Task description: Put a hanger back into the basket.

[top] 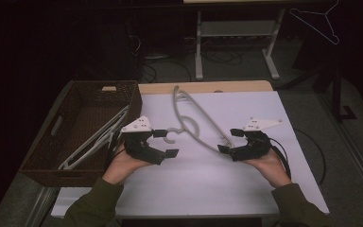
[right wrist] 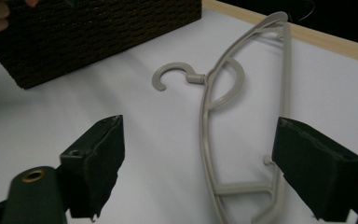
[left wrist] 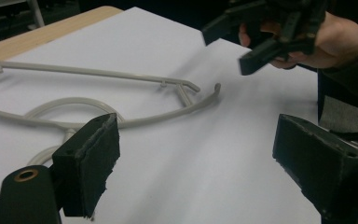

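**Both claws spread wide beside the grey hanger**

Left claw (top: 165, 143) hovers with its jaws apart and nothing between them, just by the hook end of the grey hanger (top: 196, 120). Right claw (top: 230, 140) is likewise released, with the hanger's near end lying on the table between its jaws, no pad pressing on it. That hanger lies flat on the white table (top: 208, 184), running from the far edge toward the right claw. At the left stands a brown wicker basket (top: 45, 163) with other hangers (top: 94, 139) inside.
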Demonstrator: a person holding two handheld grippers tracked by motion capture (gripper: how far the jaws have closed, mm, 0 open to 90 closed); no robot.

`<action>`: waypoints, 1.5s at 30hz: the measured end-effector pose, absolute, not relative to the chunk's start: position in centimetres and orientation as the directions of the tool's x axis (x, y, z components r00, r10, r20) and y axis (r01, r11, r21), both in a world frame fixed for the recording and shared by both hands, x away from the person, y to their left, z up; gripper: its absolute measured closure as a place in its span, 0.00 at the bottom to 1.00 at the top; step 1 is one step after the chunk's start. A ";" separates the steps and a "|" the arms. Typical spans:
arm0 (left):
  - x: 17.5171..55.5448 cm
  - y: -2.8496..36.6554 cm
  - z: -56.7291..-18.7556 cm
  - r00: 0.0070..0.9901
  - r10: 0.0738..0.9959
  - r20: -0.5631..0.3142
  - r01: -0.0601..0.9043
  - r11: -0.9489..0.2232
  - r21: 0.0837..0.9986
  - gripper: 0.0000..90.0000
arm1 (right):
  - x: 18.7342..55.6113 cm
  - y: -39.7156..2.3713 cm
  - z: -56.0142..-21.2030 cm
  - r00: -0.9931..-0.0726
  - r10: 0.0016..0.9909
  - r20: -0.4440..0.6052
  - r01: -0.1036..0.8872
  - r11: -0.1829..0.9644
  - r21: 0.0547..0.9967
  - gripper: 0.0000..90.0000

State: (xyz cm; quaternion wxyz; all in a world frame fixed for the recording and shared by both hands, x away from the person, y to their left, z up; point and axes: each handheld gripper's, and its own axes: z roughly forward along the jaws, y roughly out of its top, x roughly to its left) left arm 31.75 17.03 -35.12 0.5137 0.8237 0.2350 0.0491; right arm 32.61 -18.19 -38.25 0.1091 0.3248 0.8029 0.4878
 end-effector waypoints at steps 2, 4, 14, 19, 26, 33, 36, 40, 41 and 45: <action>31.6 17.0 -35.5 0.886 0.436 -0.158 0.335 -0.366 0.868 0.16 | 33.0 -17.7 -38.4 -0.764 0.628 0.149 0.425 0.315 0.849 0.22; 31.4 16.8 -35.9 0.883 0.438 -0.168 0.344 -0.360 0.868 0.16 | 33.7 -16.8 -38.6 -0.763 0.628 0.154 0.437 0.326 0.839 0.24; 30.7 16.8 -37.8 0.884 0.436 -0.169 0.352 -0.384 0.854 0.16 | 37.4 -12.7 -40.6 -0.752 0.639 0.162 0.490 0.378 0.785 0.33; 30.4 17.0 -38.7 0.878 0.443 -0.182 0.369 -0.385 0.846 0.16 | 39.1 -11.4 -41.4 -0.739 0.652 0.172 0.525 0.397 0.753 0.38; 30.3 17.1 -39.2 0.873 0.452 -0.186 0.378 -0.384 0.842 0.16 | 40.7 -9.6 -42.5 -0.704 0.691 0.164 0.590 0.441 0.677 0.44; 30.4 17.2 -39.3 0.870 0.455 -0.189 0.383 -0.383 0.841 0.16 | 41.4 -8.8 -43.8 -0.703 0.700 0.123 0.605 0.498 0.622 0.57; 30.4 17.2 -39.4 0.871 0.454 -0.188 0.382 -0.386 0.840 0.16 | 41.4 -8.8 -44.0 -0.706 0.700 0.112 0.604 0.511 0.612 0.62; 30.5 17.3 -39.4 0.869 0.458 -0.187 0.384 -0.386 0.838 0.16 | 41.3 -8.7 -43.9 -0.711 0.696 0.103 0.600 0.524 0.605 0.69; 30.5 17.3 -39.4 0.869 0.458 -0.187 0.384 -0.386 0.838 0.16 | 41.3 -8.7 -43.9 -0.711 0.696 0.103 0.600 0.524 0.605 0.69; 30.6 17.3 -39.4 0.867 0.461 -0.190 0.388 -0.385 0.837 0.16 | 41.1 -8.5 -43.8 -0.722 0.686 0.088 0.589 0.544 0.598 0.79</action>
